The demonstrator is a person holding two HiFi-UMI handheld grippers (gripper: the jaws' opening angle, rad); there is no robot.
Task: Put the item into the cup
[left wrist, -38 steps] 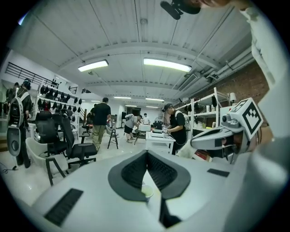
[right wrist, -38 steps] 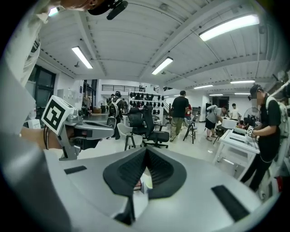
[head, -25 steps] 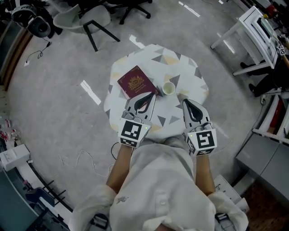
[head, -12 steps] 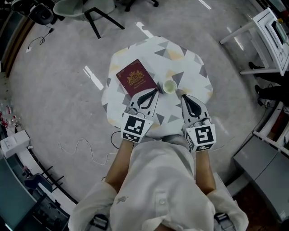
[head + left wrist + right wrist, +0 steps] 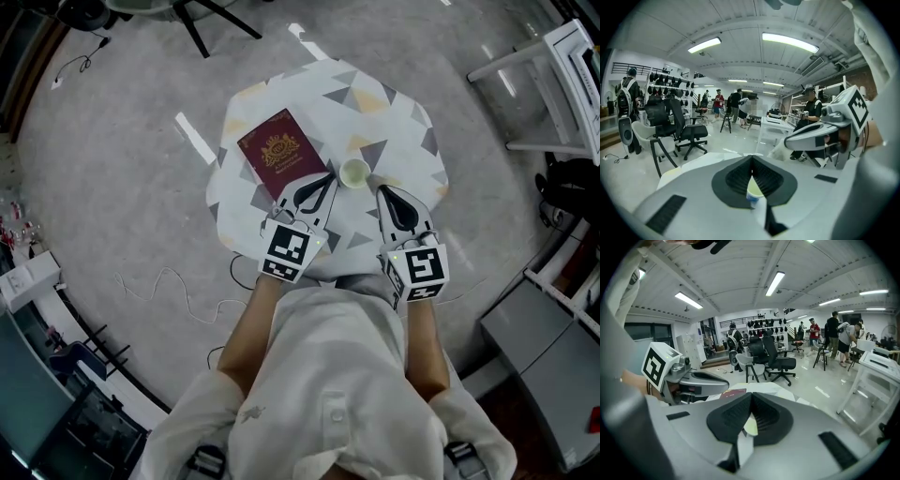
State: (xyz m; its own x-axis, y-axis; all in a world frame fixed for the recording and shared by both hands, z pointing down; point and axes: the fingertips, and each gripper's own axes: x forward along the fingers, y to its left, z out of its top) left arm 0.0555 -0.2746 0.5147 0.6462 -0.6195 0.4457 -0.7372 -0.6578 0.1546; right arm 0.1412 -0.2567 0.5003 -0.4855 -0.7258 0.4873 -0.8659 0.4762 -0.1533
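A small pale cup [image 5: 354, 172] stands upright on the table with the triangle-patterned cloth [image 5: 394, 117]. To its left lies a maroon passport-like booklet [image 5: 281, 153], flat and closed. My left gripper [image 5: 326, 180] is shut and empty, its tip just left of the cup and at the booklet's near corner. My right gripper [image 5: 382, 191] is also shut and empty, just right of and nearer than the cup. In the left gripper view the cup [image 5: 753, 190] shows through the gap below the closed jaws. The right gripper view shows the cup [image 5: 751, 427] the same way, with the booklet [image 5: 733, 393] beyond.
The table is small, with grey floor all round it. A white desk [image 5: 562, 84] stands at the right, and a chair base [image 5: 211, 23] and a loose cable [image 5: 178, 286] are on the floor. Office chairs [image 5: 776, 359] and several people stand farther off.
Both grippers have moved a little forward over the table. The left tip now lies closer to the cup. Both stay shut.
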